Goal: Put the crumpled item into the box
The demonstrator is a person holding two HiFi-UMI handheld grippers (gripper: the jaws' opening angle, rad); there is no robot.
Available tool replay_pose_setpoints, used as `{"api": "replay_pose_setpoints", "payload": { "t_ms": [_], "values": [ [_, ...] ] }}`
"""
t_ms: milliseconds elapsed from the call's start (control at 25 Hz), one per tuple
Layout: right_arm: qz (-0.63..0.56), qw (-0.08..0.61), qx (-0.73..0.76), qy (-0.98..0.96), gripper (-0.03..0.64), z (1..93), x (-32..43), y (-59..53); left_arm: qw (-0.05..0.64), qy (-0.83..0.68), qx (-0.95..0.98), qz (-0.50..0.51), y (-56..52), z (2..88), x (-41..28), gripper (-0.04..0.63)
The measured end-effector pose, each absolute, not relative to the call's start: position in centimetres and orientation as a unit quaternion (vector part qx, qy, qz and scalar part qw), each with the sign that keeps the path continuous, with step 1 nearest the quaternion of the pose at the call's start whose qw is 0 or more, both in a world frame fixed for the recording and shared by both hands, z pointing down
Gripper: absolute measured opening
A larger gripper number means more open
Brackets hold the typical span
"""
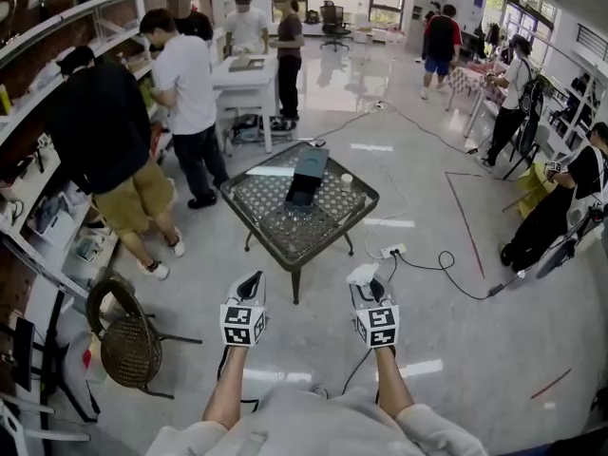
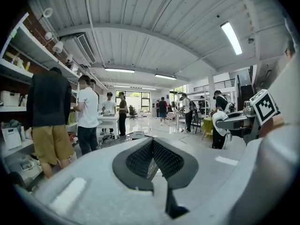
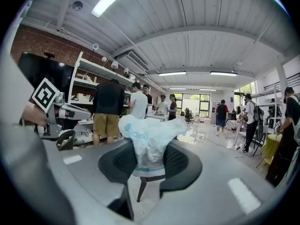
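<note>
the crumpled item (image 3: 149, 142) – a scrunched white wrapper with some blue print – sits pinched between the pads of the right gripper (image 3: 150, 165), its lower part clamped and the rest puffing out above the jaws. in the head view it shows as a pale wad (image 1: 361, 275) at the tip of that gripper (image 1: 366, 286), held in the air in front of the person and well apart from the table. the left gripper (image 2: 152, 146) has its jaws pressed together with nothing between them, and it hangs level beside the right one.

the box (image 1: 306, 177) is dark and lies on the mesh-topped table (image 1: 275, 240), running from the middle toward the far corner. a small pale round thing (image 1: 347, 180) stands just beside it, toward the right corner.

risks, as i judge them: the wrapper is light and springy, so a loose pinch could let it slide out on the way over, and once released it may unfold and ride up over the box's edge. a careless reach could also knock the small round thing.

a power strip (image 1: 392, 251) and its cable lie on the floor near the table's right side – a tripping hazard on the approach. a wicker chair (image 1: 123, 342) stands off to the left, and people stand by the shelves, clear of the direct path.
</note>
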State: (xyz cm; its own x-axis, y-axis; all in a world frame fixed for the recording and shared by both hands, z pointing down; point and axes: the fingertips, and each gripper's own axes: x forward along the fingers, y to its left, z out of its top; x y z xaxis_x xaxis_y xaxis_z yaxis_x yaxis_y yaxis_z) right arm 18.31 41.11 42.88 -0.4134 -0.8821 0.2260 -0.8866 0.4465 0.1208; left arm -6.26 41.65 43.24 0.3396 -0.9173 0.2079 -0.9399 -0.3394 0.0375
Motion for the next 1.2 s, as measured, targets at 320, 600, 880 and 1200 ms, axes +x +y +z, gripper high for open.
{"api": "replay_pose_setpoints", "payload": {
  "t_ms": [320, 600, 880, 1200],
  "values": [
    [0.012, 0.133, 0.514, -0.848, 0.126, 43.5, 19.2, 40.9, 0.082, -0.581, 0.806, 0.079, 41.9, 43.7, -5.1, 0.006],
    [0.019, 0.13, 0.498, -0.857, 0.126, 44.0, 20.6, 40.3, 0.082, -0.592, 0.797, 0.085, 42.2, 43.6, -3.8, 0.006],
    [0.025, 0.137, 0.48, -0.866, 0.126, 44.9, 20.9, 39.1, 0.084, -0.606, 0.786, 0.091, 41.7, 44.1, -3.5, 0.006],
    [0.03, 0.138, 0.474, -0.869, 0.126, 45.9, 21.2, 37.2, 0.086, -0.609, 0.782, 0.098, 40.2, 45.2, -2.9, 0.005]
  ]
}}
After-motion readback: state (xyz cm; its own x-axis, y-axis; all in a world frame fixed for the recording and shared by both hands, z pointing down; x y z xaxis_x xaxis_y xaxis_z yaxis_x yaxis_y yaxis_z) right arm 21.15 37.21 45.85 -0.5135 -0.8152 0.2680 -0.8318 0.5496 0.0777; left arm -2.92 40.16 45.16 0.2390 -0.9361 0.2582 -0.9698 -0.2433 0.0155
